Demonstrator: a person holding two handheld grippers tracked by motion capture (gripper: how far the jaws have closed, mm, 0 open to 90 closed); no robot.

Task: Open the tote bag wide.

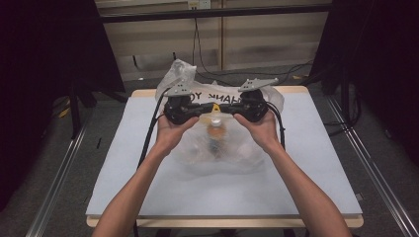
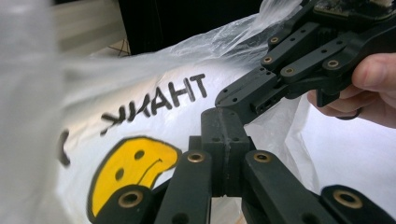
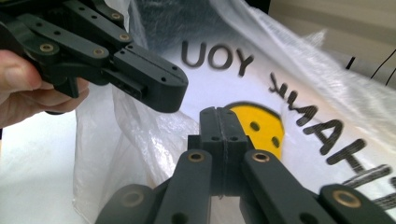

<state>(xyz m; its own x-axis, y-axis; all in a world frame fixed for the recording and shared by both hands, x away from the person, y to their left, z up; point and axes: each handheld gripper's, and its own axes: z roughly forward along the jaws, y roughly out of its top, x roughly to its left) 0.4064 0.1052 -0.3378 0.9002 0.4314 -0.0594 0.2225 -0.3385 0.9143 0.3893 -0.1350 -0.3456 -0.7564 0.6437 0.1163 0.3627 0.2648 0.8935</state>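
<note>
A: Start at the near edge. What's closest?

B: Two bare forearms come in from the bottom of the high view, over the pale desk [image 1: 316, 173]. Each hand holds a black gripper, and the two point toward each other over the middle of the desk.

A: And the fingers?

B: Both pairs are clenched, pad flat against pad. In the left gripper view the left gripper [image 2: 226, 122] has its fingers pressed together with nothing between them. The right gripper [image 3: 220, 122] looks the same in its own view.

A: How close are the two?

B: Very near, tip to tip. The right gripper's closed tip reaches in from the upper right of the left gripper view and ends just beside the left one's tip. Whether they touch I cannot tell.

A: Where's the bag?

B: The plastic bag [image 1: 225, 148] lies in the middle of the desk, under and behind the grippers, crumpled and translucent, with dim things inside that I cannot make out. It carries a yellow smiley face [image 2: 133, 172] and black lettering, seen mirrored through the film.

A: Beyond that?

B: The bag's loose top [image 1: 179, 71] stands up at the far left. Behind the desk, cables [image 1: 197, 44] hang before a pale wall.
</note>
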